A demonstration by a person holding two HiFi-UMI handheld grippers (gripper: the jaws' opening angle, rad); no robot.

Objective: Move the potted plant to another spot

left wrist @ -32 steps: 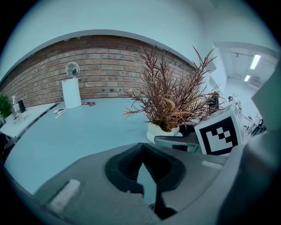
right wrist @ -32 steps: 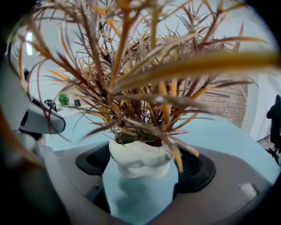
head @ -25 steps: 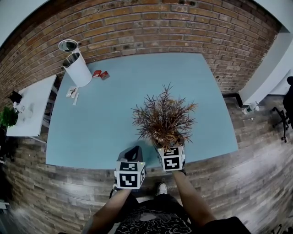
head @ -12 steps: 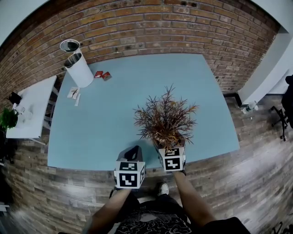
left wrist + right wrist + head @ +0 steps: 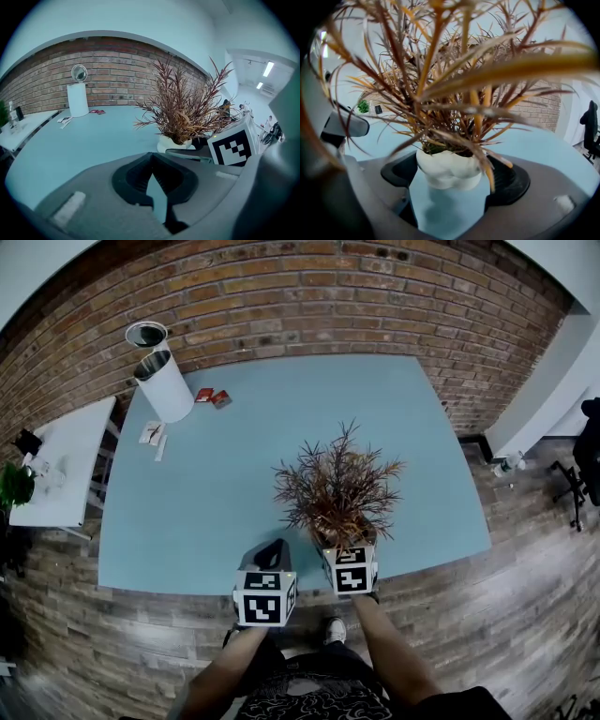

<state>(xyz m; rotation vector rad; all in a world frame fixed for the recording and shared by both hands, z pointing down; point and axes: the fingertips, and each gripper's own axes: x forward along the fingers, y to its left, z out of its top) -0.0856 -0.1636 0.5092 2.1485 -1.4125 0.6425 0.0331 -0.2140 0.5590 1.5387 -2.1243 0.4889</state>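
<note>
Hardly anything is shifting since a second ago: the potted plant [image 5: 337, 488] is sitting near the front edge of the blue bench [image 5: 216, 493]. I'm holding my right gripper [image 5: 449, 180] with its jaws spread either side of the white pot [image 5: 449, 168], not clamping it. My left gripper [image 5: 151, 157] is hovering just beside it, jaws closed together on nothing.

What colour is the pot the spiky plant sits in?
White. The pot shows best in the right gripper view.
</note>
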